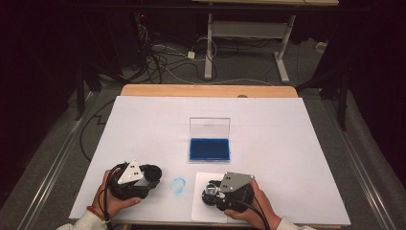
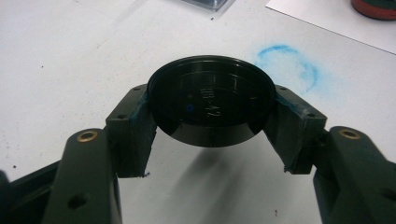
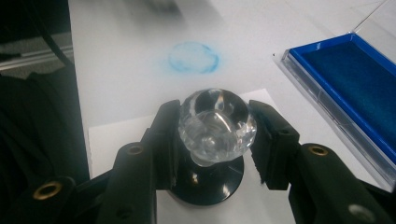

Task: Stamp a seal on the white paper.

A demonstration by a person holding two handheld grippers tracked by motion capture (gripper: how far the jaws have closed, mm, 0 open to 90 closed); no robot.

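Stamp (image 3: pixel 215 135) with a clear, faceted knob and a round black base stands upright on a white paper sheet (image 1: pixel 203 211) at the near edge of the worktop (image 1: pixel 287 143), its knob clamped between the fingers (image 3: pixel 163 140) of the right gripper (image 1: pixel 215 190). In the right gripper view the two black pads press the knob from either side, and the base looks to rest flat on the sheet, so the stamp's long axis runs straight up, square to the paper.

Held by the left gripper (image 1: pixel 152 173), a round black cap (image 2: pixel 211 100) sits pinched at its rim between blue-smeared fingers (image 2: pixel 140 123), raised a little off the worktop to judge by the shadow beneath it. A smudged blue ring (image 1: pixel 178 185), seemingly a print, marks the white surface between the two grippers.

Farther from the person, beyond the sheet and slightly toward the left hand's side, the blue ink pad (image 1: pixel 209 149) lies in its open case with the clear lid (image 1: pixel 209 127) standing up behind it. Its long side runs across the worktop. The right hand (image 1: pixel 253 206) is the nearer one to the pad and already carries the stamp, so any inking would likely mean lifting straight up and travelling forward, base kept level, to come down on the blue felt. The cap-holding left hand (image 1: pixel 111 199) stays well clear of that path.
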